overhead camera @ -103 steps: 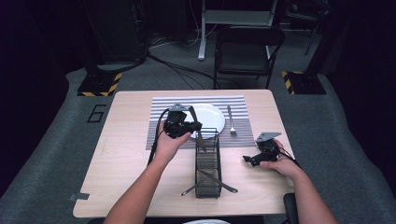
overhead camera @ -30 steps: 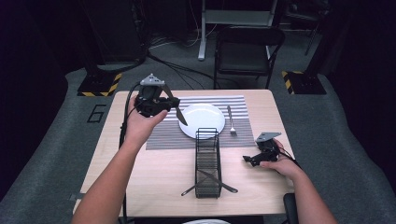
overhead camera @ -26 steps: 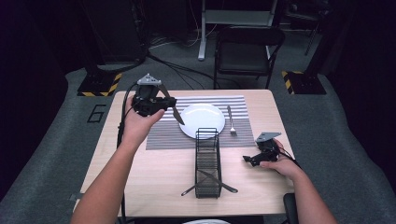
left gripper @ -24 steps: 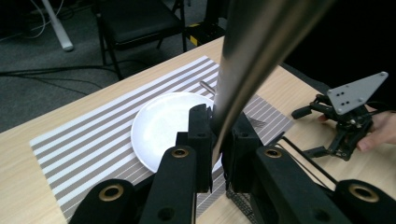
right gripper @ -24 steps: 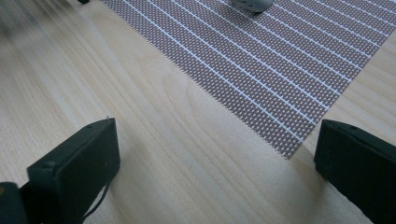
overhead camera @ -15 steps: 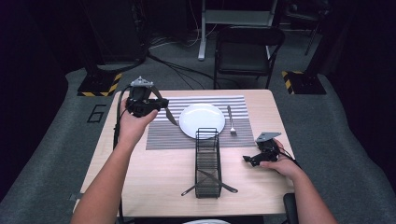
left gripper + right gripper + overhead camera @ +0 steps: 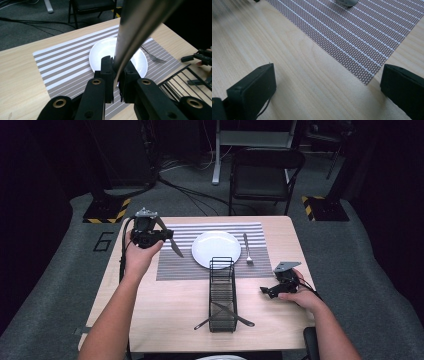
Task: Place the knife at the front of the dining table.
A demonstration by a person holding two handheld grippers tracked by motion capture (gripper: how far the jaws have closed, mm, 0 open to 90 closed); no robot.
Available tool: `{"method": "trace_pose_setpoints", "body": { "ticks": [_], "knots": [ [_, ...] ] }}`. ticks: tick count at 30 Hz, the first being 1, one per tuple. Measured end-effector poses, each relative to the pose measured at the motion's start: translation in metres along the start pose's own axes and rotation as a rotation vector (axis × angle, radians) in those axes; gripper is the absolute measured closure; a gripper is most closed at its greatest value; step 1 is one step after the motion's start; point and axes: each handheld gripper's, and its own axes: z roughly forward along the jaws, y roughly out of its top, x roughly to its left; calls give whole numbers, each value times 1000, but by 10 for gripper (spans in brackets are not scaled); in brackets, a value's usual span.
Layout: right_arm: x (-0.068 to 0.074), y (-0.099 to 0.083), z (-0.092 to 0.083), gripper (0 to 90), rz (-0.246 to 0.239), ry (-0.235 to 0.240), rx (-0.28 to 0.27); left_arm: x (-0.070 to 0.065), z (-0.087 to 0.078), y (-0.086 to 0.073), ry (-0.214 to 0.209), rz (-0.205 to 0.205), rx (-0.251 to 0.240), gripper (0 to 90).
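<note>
A: How far along is the table setting?

B: The white round plate [image 7: 216, 248] sits on the grey striped placemat [image 7: 170, 267], the steel fork [image 7: 246, 248] at its three o'clock. The left gripper [image 7: 167, 236] is clamped on a steel knife [image 7: 173, 246], hovering at the plate's nine o'clock.

A: What's left?

B: Laying that knife down. More cutlery lies in the black wire caddy [image 7: 222, 292]. The right gripper [image 7: 267, 291] rests on the table, jaws spread, holding nothing.

High view looks down from above; both gripper views sit close, perhaps sharing the striped placemat [image 7: 177, 262].
</note>
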Motion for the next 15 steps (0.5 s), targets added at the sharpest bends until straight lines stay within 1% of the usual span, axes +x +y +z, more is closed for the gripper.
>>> {"method": "trace_pose_setpoints", "body": {
  "ticks": [1,3,5,8,10,12,14,15],
  "knots": [
    [0,0,0,0,0,0,0,3,1,-3,5,-6,5,828],
    [0,0,0,0,0,0,0,5,2,-5,9,-12,1,828],
    [0,0,0,0,-2,0,0,8,2,-8,17,-14,10,828],
    [0,0,0,0,-3,0,0,10,3,-11,24,-20,9,828],
    [0,0,0,0,-1,0,0,12,5,-16,37,-23,12,828],
    [0,0,0,0,0,0,0,13,6,-18,40,-19,16,828],
    [0,0,0,0,-5,0,2,16,10,-24,48,-26,27,828],
    [0,0,0,0,-1,0,0,16,12,-26,50,-27,33,828]
  ]
}}
